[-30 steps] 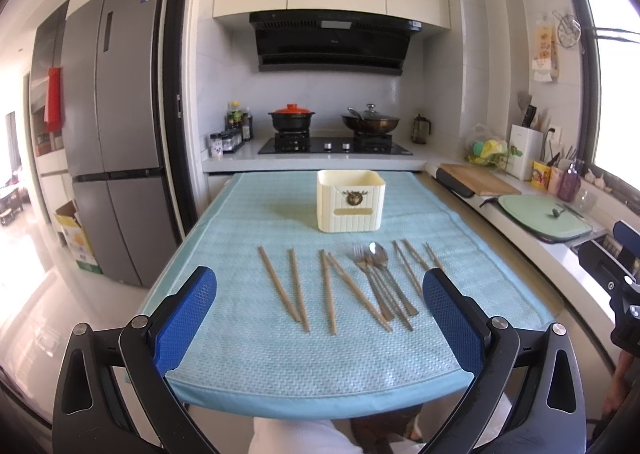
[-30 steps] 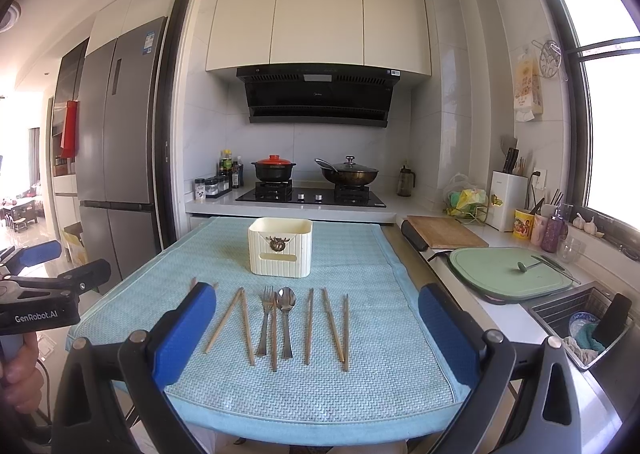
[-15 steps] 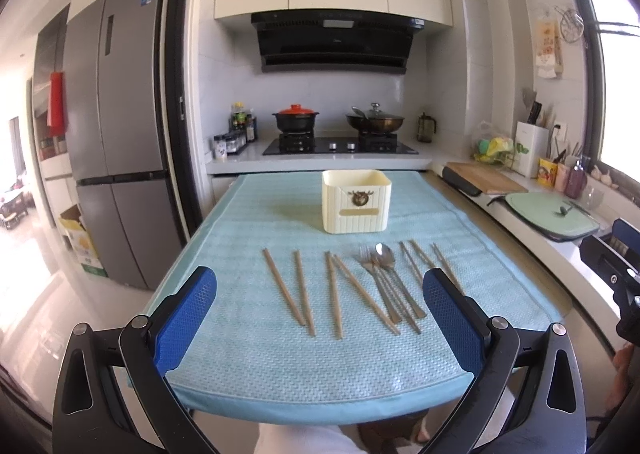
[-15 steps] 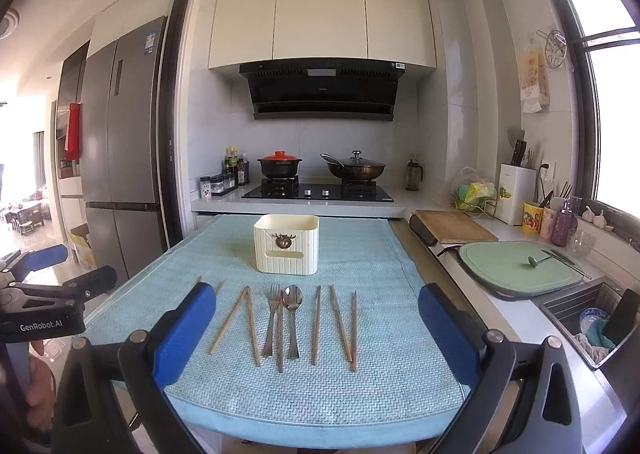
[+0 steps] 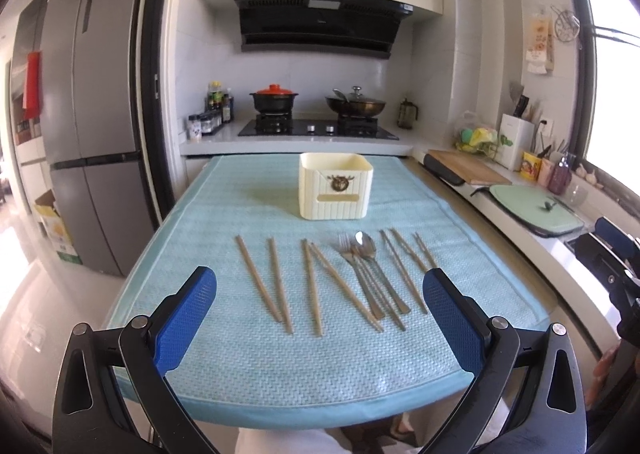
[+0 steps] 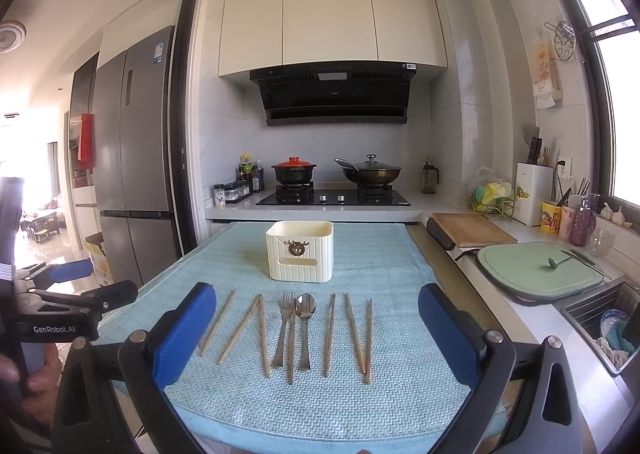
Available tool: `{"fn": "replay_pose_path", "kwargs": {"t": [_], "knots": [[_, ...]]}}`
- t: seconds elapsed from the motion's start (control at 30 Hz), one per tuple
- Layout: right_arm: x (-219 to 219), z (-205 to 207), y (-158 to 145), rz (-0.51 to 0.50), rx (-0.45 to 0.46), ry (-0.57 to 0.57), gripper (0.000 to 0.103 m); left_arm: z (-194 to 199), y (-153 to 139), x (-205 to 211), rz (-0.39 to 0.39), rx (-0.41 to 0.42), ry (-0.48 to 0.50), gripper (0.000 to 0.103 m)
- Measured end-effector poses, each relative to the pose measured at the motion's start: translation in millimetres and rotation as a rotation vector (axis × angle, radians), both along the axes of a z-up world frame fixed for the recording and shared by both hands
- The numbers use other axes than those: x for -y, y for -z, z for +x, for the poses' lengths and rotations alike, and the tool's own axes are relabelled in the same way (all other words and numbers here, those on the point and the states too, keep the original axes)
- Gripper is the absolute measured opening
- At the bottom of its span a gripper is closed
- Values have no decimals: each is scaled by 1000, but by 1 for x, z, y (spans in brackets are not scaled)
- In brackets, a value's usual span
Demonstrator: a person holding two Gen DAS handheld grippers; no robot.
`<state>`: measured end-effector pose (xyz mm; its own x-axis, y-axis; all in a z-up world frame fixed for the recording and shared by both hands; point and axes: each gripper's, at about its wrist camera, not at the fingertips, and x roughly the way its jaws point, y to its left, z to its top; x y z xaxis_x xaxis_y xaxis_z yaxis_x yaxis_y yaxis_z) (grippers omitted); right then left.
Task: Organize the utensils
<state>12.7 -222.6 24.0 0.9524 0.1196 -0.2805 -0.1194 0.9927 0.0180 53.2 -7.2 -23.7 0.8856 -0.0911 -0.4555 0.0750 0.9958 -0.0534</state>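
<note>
Utensils not yet sorted.
Your left gripper (image 5: 318, 304) and right gripper (image 6: 312, 320) hang apart; chopsticks (image 6: 328, 334), fork (image 6: 283, 328), spoon (image 6: 305, 324) lie before the empty holder (image 6: 300, 251).

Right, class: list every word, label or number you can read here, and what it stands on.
"GenRobot.AI": on the left hand-held gripper, seen from the right wrist.
Fridge sticker: too small to read.
Range hood logo and label: blurred.
Wall packet: unreadable.

Chopsticks (image 6: 329, 334), a fork (image 6: 282, 328) and a spoon (image 6: 305, 324) lie along the table's (image 6: 360, 406) near edge, a cream box (image 6: 300, 251) behind them.
</note>
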Motion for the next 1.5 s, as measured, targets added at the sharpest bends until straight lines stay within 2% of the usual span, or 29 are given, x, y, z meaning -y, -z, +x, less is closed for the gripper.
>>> {"fn": "replay_pose_path", "kwargs": {"t": [0.17, 0.3, 0.5, 0.73, 0.77, 0.83, 0.9, 1.0, 1.1, 1.27, 1.37, 1.5], "knots": [[3, 26, 12, -3, -86, 5, 103, 25, 13, -12, 33, -44, -30, 103], [12, 49, 28, 0, -156, 46, 103, 44, 26, -26, -3, -88, -49, 103], [34, 75, 51, -17, -197, 101, 103, 80, 49, -39, 7, -150, -95, 103], [56, 114, 83, 11, -284, 133, 103, 127, 83, -56, -50, -256, -127, 103], [57, 121, 89, 4, -294, 128, 101, 134, 88, -59, -62, -269, -127, 103], [58, 136, 100, -12, -329, 113, 91, 148, 97, -63, -78, -292, -131, 103], [60, 154, 112, -13, -374, 89, 72, 162, 105, -66, -87, -313, -135, 103], [64, 182, 127, 1, -442, 54, 57, 184, 118, -70, -105, -344, -138, 103], [63, 205, 135, -2, -478, 33, 55, 209, 130, -77, -110, -377, -165, 103], [65, 223, 137, 51, -488, 29, 55, 243, 159, -86, -130, -455, -214, 102], [64, 229, 141, 45, -498, 27, 55, 254, 175, -84, -92, -496, -241, 102], [74, 239, 150, 57, -535, 29, 55, 259, 183, -80, -21, -510, -258, 102]]}}
